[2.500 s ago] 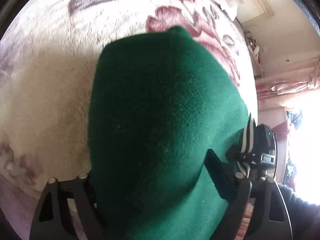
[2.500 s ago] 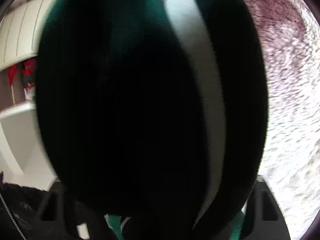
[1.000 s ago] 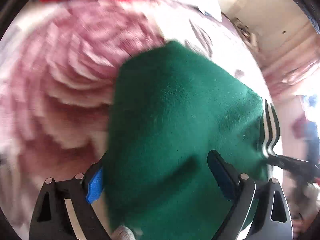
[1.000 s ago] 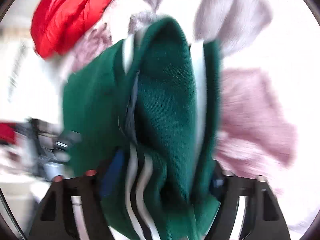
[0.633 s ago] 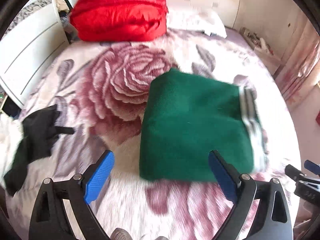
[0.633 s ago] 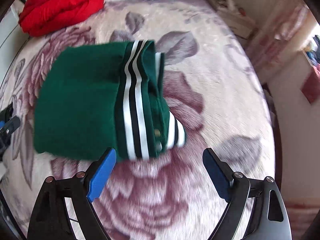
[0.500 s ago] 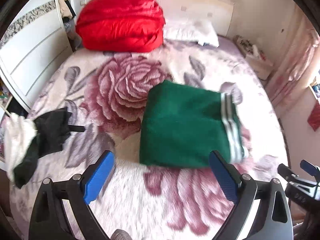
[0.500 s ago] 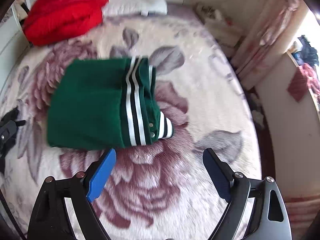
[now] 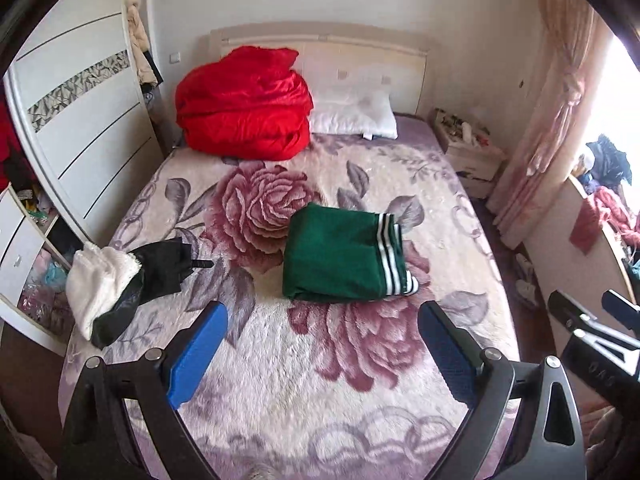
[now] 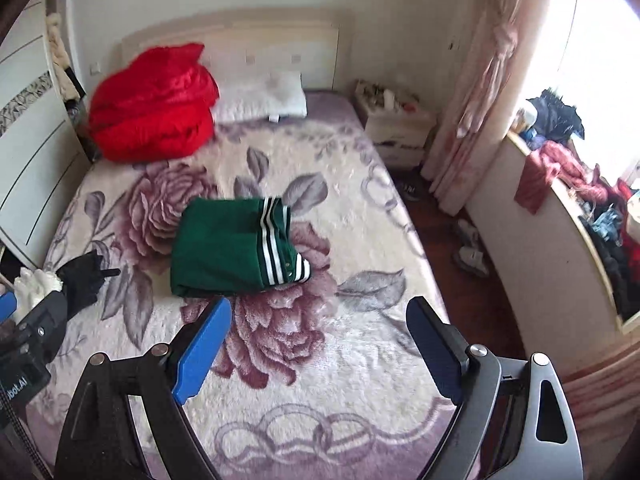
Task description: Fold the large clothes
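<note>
Both grippers have backed away from the folded green jacket, fingers spread.

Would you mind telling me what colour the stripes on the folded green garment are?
White, alternating with dark bands, on the green garment; the right wrist view shows them best.

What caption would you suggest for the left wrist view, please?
Folded green garment lies on the floral bedspread beyond the open left gripper.

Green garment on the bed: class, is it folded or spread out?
Folded. The green garment lies as a compact rectangular stack on the bed, its striped trim doubled over on top.
</note>
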### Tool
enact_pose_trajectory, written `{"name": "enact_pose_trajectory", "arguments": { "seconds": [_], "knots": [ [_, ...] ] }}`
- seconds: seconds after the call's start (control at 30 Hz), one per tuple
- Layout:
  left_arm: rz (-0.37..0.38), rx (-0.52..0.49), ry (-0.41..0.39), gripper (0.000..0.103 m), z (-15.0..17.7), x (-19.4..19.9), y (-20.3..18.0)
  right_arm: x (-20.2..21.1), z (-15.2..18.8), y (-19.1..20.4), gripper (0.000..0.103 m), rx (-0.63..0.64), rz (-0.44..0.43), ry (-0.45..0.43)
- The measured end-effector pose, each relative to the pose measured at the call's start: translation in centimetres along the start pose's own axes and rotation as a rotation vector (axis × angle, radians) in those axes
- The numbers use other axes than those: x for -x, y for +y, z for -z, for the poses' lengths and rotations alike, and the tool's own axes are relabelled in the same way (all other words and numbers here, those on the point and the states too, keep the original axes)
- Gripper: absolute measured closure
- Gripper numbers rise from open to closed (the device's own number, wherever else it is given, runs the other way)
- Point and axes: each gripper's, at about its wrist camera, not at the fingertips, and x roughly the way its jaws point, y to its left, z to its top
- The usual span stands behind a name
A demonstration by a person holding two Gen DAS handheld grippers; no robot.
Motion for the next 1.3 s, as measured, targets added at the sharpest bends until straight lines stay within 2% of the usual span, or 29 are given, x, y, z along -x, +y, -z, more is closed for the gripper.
{"name": "enact_pose_trajectory", "arguments": {
  "seconds": [0.3, 0.53, 0.7, 0.83, 1.3],
  "knots": [
    [-0.003, 0.009, -0.08, 0.006, 1.2, 9.1, -0.5, 13.0, 1.3, -2.4, 0.012, 0.022, -0.027, -0.108],
    [-0.017, 0.005, -0.095, 0.006, 2.0, 12.7, -0.5, 18.7, 2.1, -3.9, 0.012, 0.012, -0.043, -0.15],
    [-0.034, -0.015, -0.087, 0.005, 2.3, 14.4, -0.7, 20.9, 2.7, -4.2, 0.012, 0.022, -0.039, -0.145],
    [-0.054, -0.013, -0.112, 0.004, 2.5, 15.7, -0.7, 22.5, 3.0, -4.7, 0.012, 0.007, -0.059, -0.152],
    [-0.066, -0.016, -0.149, 0.004, 2.7, 16.9, -0.2, 24.9, 3.0, -5.2, 0.01, 0.014, -0.077, -0.198]
  ]
}}
